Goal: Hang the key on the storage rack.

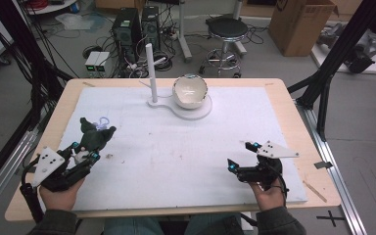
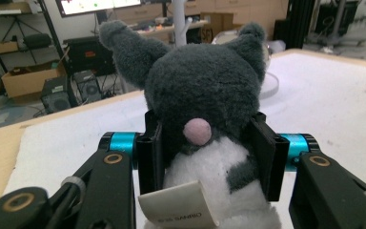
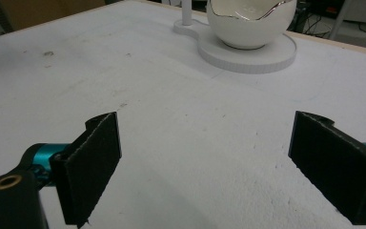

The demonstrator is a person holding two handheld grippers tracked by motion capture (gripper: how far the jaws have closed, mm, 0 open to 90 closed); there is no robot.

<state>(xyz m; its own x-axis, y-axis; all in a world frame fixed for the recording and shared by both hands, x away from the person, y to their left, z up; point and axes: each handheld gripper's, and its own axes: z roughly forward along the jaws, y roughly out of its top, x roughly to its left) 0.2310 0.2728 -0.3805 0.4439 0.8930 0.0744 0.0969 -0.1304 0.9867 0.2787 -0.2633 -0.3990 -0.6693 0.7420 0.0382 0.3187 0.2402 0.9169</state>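
- The left gripper [image 1: 84, 155] is seen clamped on the grey plush toy [image 2: 202, 109], its pads pressed into the soft sides just below the head, at about 8 o'clock on the white mat [image 1: 186, 147].
- The right gripper [image 1: 242, 155] is held with its jaws wide apart and nothing between them, at about 4 o'clock.
- The toy could be squeezed out of the hold, since only compressible stuffing is pinched; a quick swing would be the likely cause.
- The white loop [image 1: 103, 120] at the toy's far end could be snagged on the upright post [image 1: 150, 73] at 12 o'clock.
- The egg-shaped bowl [image 1: 190, 91] beside the post could be tipped off its base [image 1: 203, 110] if it is struck by the toy.
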